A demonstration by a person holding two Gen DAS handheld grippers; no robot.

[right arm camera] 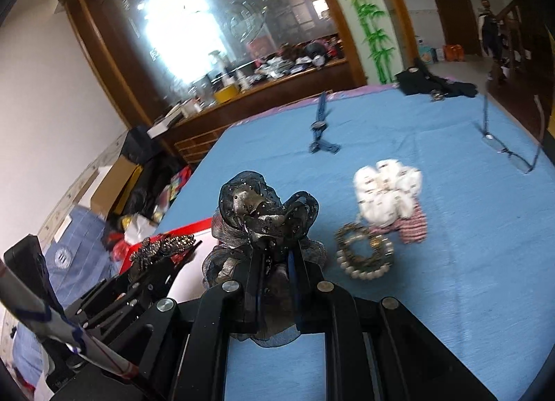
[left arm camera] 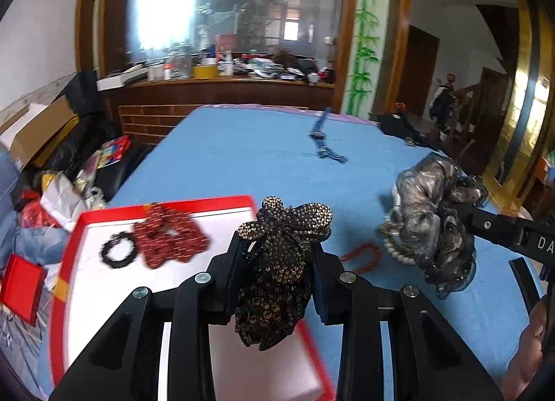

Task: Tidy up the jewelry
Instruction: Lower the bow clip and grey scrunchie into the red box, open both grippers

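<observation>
My left gripper [left arm camera: 277, 255] is shut on a brown rhinestone hair bow [left arm camera: 281, 262], held above the right edge of a red-rimmed white tray [left arm camera: 79, 227]. The tray holds a red patterned scrunchie [left arm camera: 170, 237] and a black beaded bracelet [left arm camera: 118, 250]. My right gripper [right arm camera: 275, 262] is shut on a dark grey gauze scrunchie [right arm camera: 263, 213], also seen in the left wrist view [left arm camera: 433, 213], above the blue cloth. A pearl bracelet [right arm camera: 364, 255], a white scrunchie [right arm camera: 385, 189], a red-striped scrunchie [right arm camera: 412, 224] and a red bead bracelet [left arm camera: 360, 255] lie on the cloth.
A blue necklace [right arm camera: 321, 126] lies farther back on the blue table cloth [right arm camera: 451, 262]. Glasses [right arm camera: 513, 154] lie at the right, dark cloth [right arm camera: 433, 83] at the far corner. Boxes and bags crowd the floor at the left [left arm camera: 45, 192]. A wooden cabinet with a mirror stands behind.
</observation>
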